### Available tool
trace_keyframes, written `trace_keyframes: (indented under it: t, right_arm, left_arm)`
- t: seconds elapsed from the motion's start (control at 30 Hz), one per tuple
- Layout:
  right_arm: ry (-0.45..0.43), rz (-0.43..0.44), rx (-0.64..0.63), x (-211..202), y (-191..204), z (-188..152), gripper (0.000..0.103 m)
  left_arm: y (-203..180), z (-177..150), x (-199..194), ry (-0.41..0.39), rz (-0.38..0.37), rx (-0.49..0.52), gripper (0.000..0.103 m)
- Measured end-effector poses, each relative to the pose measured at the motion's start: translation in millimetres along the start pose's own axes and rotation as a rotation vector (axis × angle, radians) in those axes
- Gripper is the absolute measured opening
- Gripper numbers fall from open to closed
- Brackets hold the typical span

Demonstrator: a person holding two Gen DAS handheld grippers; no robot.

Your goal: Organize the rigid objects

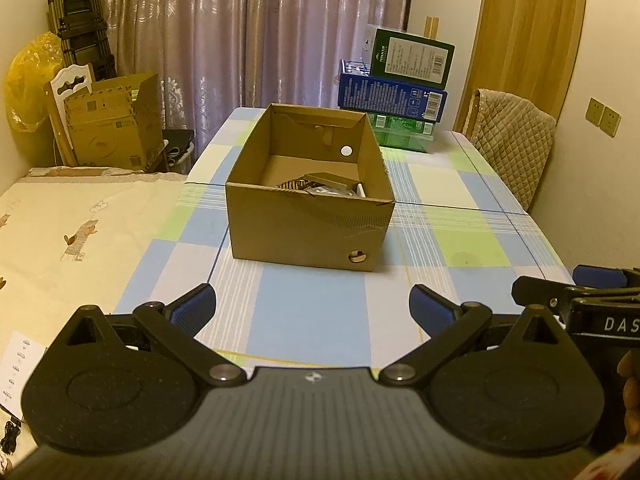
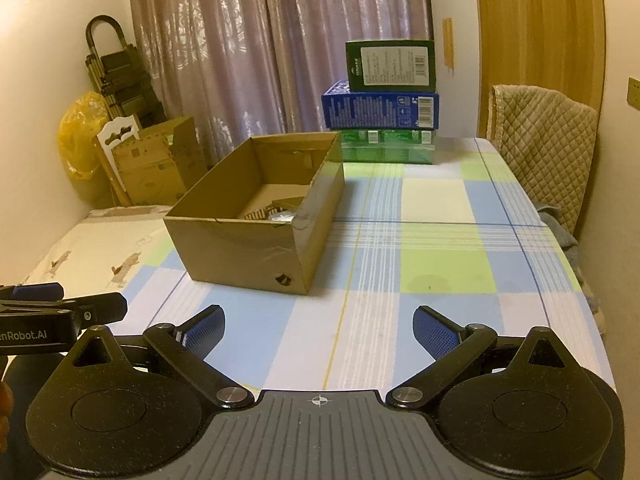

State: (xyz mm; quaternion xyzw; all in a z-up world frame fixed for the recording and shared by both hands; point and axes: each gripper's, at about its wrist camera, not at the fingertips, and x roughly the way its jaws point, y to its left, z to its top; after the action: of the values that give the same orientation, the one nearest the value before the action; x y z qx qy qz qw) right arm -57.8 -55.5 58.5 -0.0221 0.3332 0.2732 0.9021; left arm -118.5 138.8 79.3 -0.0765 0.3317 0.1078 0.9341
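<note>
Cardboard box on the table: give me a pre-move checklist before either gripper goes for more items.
1. Left gripper open and empty: ok.
2. Right gripper open and empty: ok.
3. Cardboard box upright, top open: ok.
4. Room left in the box beside the items in it: ok.
5. Checked tablecloth between grippers and box free of obstacles: ok.
6. Stacked boxes behind it steady: cannot tell.

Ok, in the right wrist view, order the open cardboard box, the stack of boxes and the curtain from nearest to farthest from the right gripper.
1. Open cardboard box, ahead and left of the open right gripper.
2. Stack of boxes, at the table's far end, slightly right.
3. Curtain, behind the table against the back wall.
</note>
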Motion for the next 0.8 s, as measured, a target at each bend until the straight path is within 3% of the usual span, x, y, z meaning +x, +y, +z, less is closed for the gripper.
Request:
trace_keyframes:
  t: [0.8]
  right_arm:
    - [0.001, -0.01, 0.008, 2.2, -3.3, -1.6, 0.098]
  left_arm:
    - [-1.6, -2.5, 1.9, 0.0, -0.004, 0.003, 0.102]
